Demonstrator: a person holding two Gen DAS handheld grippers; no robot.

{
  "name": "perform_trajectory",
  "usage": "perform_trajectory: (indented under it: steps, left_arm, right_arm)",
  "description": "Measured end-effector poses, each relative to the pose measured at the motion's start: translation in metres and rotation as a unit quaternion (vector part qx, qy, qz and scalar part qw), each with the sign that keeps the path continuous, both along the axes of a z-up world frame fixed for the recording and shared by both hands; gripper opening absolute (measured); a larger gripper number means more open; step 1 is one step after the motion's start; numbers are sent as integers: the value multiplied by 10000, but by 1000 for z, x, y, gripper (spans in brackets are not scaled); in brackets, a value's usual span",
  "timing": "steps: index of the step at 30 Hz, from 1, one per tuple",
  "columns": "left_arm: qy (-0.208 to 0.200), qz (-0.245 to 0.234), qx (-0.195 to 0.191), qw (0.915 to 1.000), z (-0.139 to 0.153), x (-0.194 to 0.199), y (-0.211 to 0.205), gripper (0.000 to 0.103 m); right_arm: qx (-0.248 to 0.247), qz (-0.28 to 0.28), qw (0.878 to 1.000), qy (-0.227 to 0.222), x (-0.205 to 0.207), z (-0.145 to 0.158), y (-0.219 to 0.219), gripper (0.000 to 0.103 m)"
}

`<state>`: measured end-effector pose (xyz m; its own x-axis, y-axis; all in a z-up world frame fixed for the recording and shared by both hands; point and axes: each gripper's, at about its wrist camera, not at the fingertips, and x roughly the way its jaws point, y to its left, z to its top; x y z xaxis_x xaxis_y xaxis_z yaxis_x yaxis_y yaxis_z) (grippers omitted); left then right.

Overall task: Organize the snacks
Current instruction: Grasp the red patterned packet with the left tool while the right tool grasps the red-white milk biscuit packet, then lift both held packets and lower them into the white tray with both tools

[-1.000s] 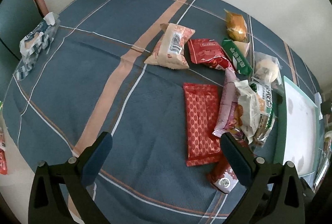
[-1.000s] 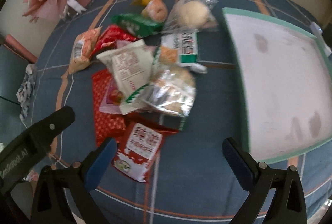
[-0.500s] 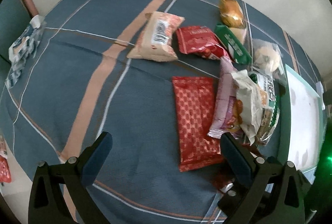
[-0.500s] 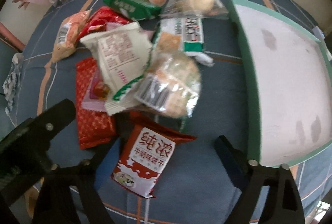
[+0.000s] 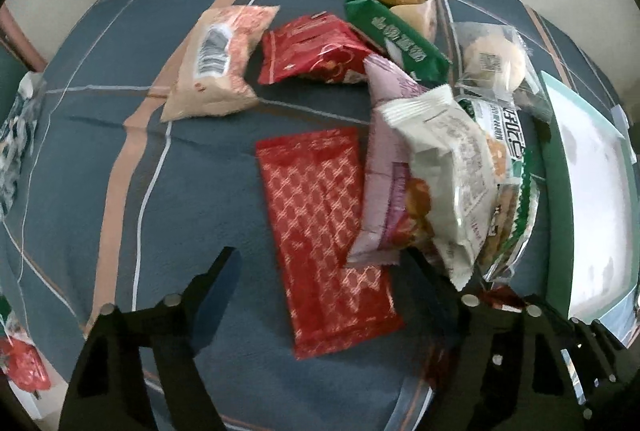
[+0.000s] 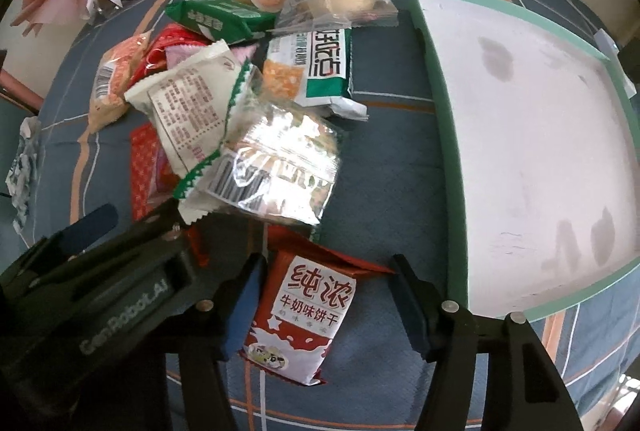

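Now, left tongs (image 5: 316, 295): closing astride red packet (image 5: 324, 227), pads apart.
Right tongs (image 6: 326, 301): closing around milk biscuit bag (image 6: 304, 311), not pressing.
Tray (image 6: 444, 119): bare, just beside pile.

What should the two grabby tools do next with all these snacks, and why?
Probably finish both pinches. The right tool is closing with the red-and-white biscuit packet between its fingers, and the left tool is closing around the long red patterned packet. Neither looks pressed yet. Once gripped, they could likely go onto the white tray beside the pile, which holds nothing.
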<state>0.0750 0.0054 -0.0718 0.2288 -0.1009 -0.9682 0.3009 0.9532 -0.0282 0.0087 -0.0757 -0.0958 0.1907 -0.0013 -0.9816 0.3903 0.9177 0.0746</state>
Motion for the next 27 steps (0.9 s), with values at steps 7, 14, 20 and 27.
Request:
perform_trajectory:
  steps: [7, 14, 20, 27]
  left_arm:
    - [82, 4, -84, 9999, -5, -4, 5, 57]
    - [65, 474, -435, 9979, -3, -3, 38, 46]
    - [49, 855, -570, 9947, 5, -10, 83, 46]
    - [-166, 1132, -694, 9910, 27, -26, 120, 46]
  right_arm:
    - [-83, 114, 9999, 55, 7, -7, -4, 65]
    - [-38, 106, 9999, 43, 15, -19, -4, 60]
    - [-26, 240, 9997, -52, 24, -21, 3, 44]
    - [161, 207, 9994, -217, 30, -20, -1, 43]
